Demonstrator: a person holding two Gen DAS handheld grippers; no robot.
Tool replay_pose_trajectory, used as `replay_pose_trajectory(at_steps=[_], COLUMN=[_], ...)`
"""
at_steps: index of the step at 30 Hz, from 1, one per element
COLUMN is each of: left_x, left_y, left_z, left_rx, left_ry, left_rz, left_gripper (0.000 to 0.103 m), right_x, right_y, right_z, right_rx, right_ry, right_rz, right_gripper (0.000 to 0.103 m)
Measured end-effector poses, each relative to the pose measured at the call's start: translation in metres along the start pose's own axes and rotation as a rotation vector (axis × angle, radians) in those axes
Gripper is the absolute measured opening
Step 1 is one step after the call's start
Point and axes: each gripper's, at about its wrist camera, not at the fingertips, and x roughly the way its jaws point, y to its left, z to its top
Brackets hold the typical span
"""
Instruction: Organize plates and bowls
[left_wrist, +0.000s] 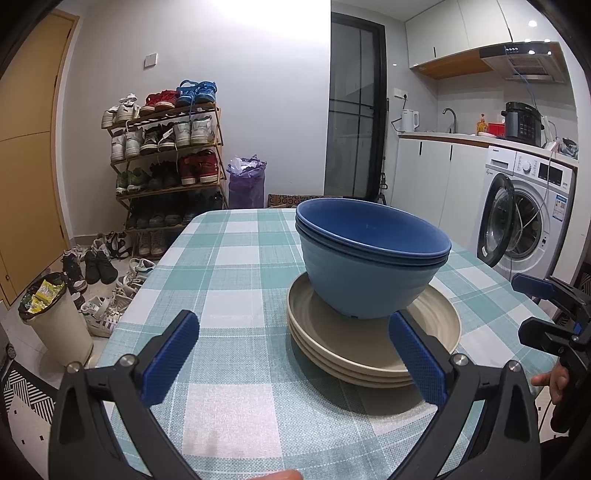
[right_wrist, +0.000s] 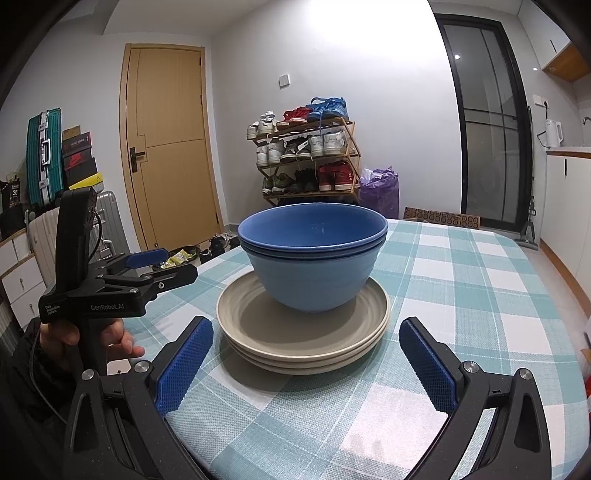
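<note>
Nearest the lens: your left hand-held gripper (left_wrist: 293, 356), blue pads spread wide at the bottom of the left wrist view, nothing between them. The right pad overlaps the near rim of the plates (left_wrist: 373, 345) in the picture; cannot tell whether it touches. Your right hand-held gripper (right_wrist: 304, 363) is equally wide apart and empty, low centre of its own view, just short of the stack.

Stack position: two nested blue bowls (right_wrist: 312, 254) sit upright on three beige plates, centre of both frames, on the checked table (right_wrist: 461, 295).

Judgement: stacking looks done or nearly so; the bowls sit slightly off-centre on the top plate. If you lift the bowls, take the rim of both together, one pad inside, one outside, and rise straight so the plates stay put. If you shift the whole stack, grip the bottom plate low and move slowly; the bowls could slide.
</note>
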Motion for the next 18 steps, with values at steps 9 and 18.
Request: replay_pose_trajectory(at_steps=[9,18], left_x=[-0.0001,0.0006], left_y=[0.0002,0.0], left_z=[-0.0004,-0.0012], left_rx=[0.002,0.003], left_ry=[0.0,0.004], left_rz=[-0.003,-0.006], left_gripper=[0.103,0.103], right_x=[-0.0004,0.0005], right_y=[0.0016,0.0012], right_z=[-0.0006,-0.0012], right_rx=[-0.001,-0.002], right_ry=[0.001,0.002], right_rz=[0.001,0.003], right_gripper=[0.103,0.103])
